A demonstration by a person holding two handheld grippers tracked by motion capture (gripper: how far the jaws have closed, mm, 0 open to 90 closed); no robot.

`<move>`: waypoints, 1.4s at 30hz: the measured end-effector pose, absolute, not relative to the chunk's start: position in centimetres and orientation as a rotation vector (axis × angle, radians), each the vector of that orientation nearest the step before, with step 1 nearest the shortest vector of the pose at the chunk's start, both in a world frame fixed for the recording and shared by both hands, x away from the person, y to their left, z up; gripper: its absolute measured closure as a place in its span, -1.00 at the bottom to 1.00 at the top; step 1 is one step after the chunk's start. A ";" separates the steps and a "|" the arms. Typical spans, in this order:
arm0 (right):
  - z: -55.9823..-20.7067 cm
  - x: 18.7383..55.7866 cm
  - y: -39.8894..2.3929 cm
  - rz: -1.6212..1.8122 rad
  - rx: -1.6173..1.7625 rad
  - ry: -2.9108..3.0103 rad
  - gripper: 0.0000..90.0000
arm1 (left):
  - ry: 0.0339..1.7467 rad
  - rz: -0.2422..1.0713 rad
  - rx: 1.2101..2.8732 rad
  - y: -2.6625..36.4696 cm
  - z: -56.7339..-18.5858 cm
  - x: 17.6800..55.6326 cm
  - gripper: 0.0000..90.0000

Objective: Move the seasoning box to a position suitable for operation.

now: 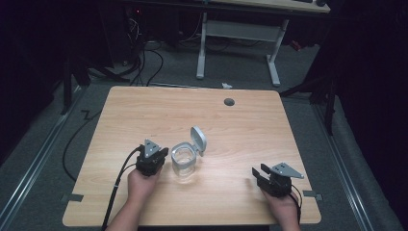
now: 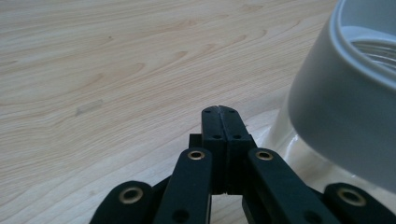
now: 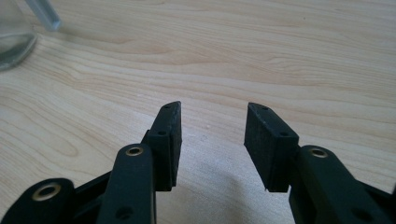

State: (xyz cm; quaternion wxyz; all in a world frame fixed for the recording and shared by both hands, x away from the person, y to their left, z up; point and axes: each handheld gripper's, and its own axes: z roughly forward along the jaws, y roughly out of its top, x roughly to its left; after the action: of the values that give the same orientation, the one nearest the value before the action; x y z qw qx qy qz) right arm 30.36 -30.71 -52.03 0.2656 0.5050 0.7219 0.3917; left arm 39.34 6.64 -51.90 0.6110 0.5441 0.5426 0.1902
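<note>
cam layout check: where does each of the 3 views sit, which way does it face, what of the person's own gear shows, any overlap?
High view: above the person's side, looking forward and down at the table; forearms, left gripper and right gripper show.
Left gripper view: on the left gripper, fingers together, beside the jar.
Right gripper view: on the right gripper, fingers apart over bare wood.
Shared: the jar's glass and the tabletop.

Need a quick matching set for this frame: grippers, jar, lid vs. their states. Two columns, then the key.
Things:
1. left gripper
2. right gripper
3. jar
4. lid

States:
A. jaws apart, nothing between them
B. flipped up, hinged at the jar's rim
C. jaws pressed together, beside the jar
D. clear glass, standing open mid-table

Pairs: 1-C, 2-A, 3-D, 4-B
</note>
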 end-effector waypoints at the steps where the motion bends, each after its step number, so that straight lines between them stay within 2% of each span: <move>1: -52.1 30.4 -30.7 1.054 1.360 1.955 0.25 | 1.243 0.441 1.269 6.4 -52.1 39.2 1.00; 42: -52.2 30.3 -29.8 1.059 1.319 1.992 0.34 | 1.146 0.359 1.314 3.3 -52.1 33.1 1.00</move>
State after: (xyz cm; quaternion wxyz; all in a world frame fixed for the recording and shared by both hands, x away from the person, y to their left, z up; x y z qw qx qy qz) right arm 30.30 -29.78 -52.22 0.2612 0.4872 0.7357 0.3913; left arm 33.12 3.25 -52.07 0.6294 0.5734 0.5004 0.1568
